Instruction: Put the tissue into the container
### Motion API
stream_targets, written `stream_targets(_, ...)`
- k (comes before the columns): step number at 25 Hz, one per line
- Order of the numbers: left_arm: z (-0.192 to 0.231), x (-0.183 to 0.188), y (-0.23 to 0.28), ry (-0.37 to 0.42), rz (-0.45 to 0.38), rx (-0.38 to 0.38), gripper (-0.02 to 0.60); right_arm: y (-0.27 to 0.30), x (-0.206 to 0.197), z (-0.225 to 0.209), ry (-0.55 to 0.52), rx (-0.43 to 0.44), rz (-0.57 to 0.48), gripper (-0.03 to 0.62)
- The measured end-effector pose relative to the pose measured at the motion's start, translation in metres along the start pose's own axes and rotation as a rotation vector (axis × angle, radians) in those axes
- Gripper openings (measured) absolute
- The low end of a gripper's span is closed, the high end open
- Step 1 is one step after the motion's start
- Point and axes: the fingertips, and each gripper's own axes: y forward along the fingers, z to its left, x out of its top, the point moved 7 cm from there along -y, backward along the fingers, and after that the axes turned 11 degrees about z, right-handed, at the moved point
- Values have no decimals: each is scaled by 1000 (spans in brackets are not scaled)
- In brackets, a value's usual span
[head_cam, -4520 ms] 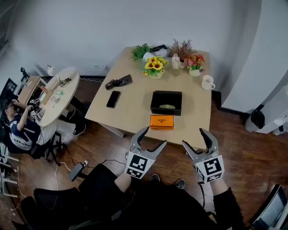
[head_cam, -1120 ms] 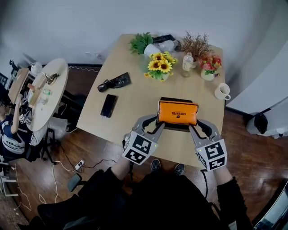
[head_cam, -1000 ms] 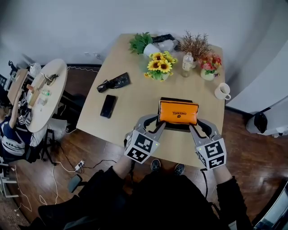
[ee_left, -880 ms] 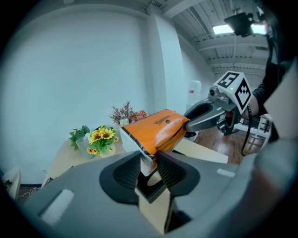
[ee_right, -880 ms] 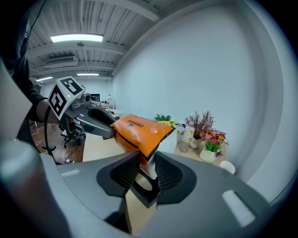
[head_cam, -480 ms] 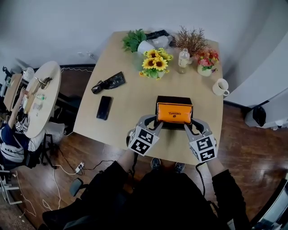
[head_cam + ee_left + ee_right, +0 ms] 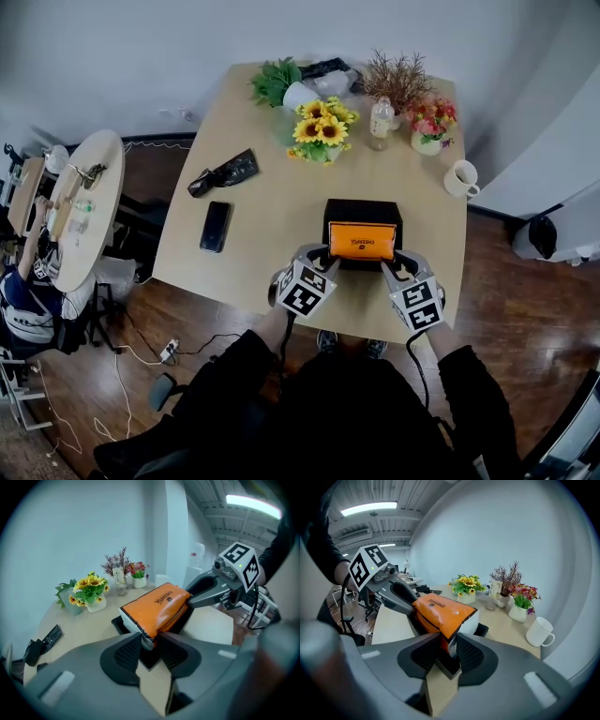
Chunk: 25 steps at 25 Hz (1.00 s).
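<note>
An orange tissue pack [image 7: 362,241] hangs just over the open black container [image 7: 363,212] near the table's front edge. My left gripper [image 7: 323,255] is shut on the pack's left end [image 7: 140,632], pinching the wrapper seam. At the pack's right end [image 7: 449,641] my right gripper [image 7: 396,262] is shut on it in the same way. In the left gripper view the pack [image 7: 157,607] tilts over the container [image 7: 123,623], with the right gripper [image 7: 192,599] at its far end. The right gripper view shows the pack [image 7: 440,612] above the container [image 7: 481,629], with the left gripper [image 7: 410,609] beyond.
On the wooden table [image 7: 272,211] stand a sunflower pot [image 7: 319,136], a small bottle [image 7: 380,120], a pink flower pot [image 7: 428,124] and a white mug [image 7: 461,177]. A black phone [image 7: 215,226] and a black pouch [image 7: 223,172] lie left. A round side table [image 7: 70,202] stands far left.
Both grippers have lowered the orange pack toward the black container; it now sits lower, within the container's outline. Several seconds ago the pack lay on the table and both grippers were open.
</note>
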Motion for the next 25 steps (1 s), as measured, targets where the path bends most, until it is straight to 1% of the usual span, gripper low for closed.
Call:
stream_targets(5,4,-1,12,12,58,-7,91,14,-3,-3,2,12,54,109)
stream_targets(7,7,2,15,18,96,-19,92,17,-2,-5,9,20,80,110)
stream_targets(11,9,10,23,22,219,-47,94,22,0,-10,41,35,158,115)
stream_targets(15,8,23,26,47,335,-66,97,24,4,-14,47,57,246,115)
stream_targets(18,8,24,26,47,345,-74,98,25,7,-16,54,88,291,118)
stream_targets(21,7,23,25,34,327,-58,103,24,9,-15,-1,83,314,134)
stream_targets(23,7,23,23,60,329,-17,114,21,10,-14,-32,60,318,154)
stream_targets(25,8,23,22,113,336,43,140,19,11,-16,-39,42,310,196)
